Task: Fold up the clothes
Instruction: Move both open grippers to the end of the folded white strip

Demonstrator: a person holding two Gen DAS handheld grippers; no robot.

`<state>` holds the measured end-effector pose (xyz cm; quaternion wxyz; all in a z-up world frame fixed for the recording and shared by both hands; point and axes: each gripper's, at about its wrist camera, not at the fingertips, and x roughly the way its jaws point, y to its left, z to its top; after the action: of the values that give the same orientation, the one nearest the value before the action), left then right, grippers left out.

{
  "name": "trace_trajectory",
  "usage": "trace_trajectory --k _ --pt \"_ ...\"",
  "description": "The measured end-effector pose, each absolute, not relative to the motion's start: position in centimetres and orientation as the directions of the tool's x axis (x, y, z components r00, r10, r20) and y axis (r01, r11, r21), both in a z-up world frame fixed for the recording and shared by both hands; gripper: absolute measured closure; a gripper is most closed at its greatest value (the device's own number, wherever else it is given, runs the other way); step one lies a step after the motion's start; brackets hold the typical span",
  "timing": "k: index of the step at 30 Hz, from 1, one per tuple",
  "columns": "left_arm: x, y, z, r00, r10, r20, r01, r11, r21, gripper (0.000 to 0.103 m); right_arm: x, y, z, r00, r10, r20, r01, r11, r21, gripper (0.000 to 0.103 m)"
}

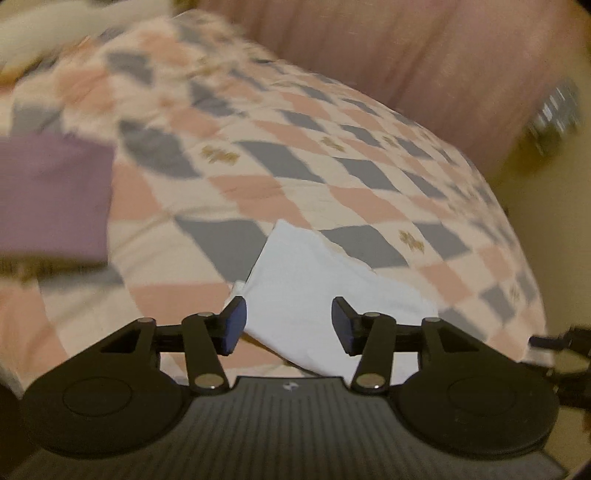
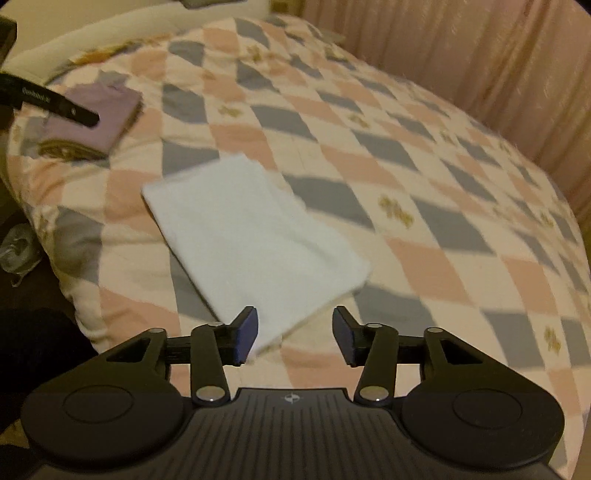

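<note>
A folded white cloth [image 2: 255, 243] lies flat on the checked bedspread [image 2: 424, 177] near the bed's front edge. My right gripper [image 2: 294, 334] hovers open just short of the cloth's near corner, nothing between its fingers. In the left wrist view the same white cloth [image 1: 314, 295] lies right ahead of my left gripper [image 1: 288, 325], which is open and empty. A folded purple garment [image 2: 96, 114] rests farther back on the left, seen large and blurred as the purple garment [image 1: 51, 195] in the left wrist view.
A pink curtain [image 2: 480, 55] hangs along the bed's far right side. White pillows [image 2: 92, 33] sit at the head. A black part of the other gripper [image 2: 48, 101] crosses the upper left. The bed's edge drops to a dark floor [image 2: 22, 302] on the left.
</note>
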<state>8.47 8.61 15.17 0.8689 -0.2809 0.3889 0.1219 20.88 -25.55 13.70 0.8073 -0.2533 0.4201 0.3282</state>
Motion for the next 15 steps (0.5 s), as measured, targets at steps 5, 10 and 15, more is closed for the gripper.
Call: trace_trajectory --k 5,10,15 --pt "9.0 9.5 11.3 0.640 -0.032 -0.768 -0.507 0.733 -0.453 0.061 24.0 -23.3 15.3 0.391 0.374 -0.841 -0.790 0.604 -0.099 0.053" --pt "10.4 9.8 6.3 0.606 -0.068 -0.792 -0.540 0.696 -0.473 0.061 28.1 -19.8 15.1 0.323 0.417 -0.850 -0.813 0.582 -0.023 0.054" --pt "12.0 9.9 1.7 0.570 -0.128 -0.811 -0.574 0.645 -0.505 0.061 32.7 -15.6 13.7 0.278 0.398 -0.874 -0.839 0.544 -0.019 0.054"
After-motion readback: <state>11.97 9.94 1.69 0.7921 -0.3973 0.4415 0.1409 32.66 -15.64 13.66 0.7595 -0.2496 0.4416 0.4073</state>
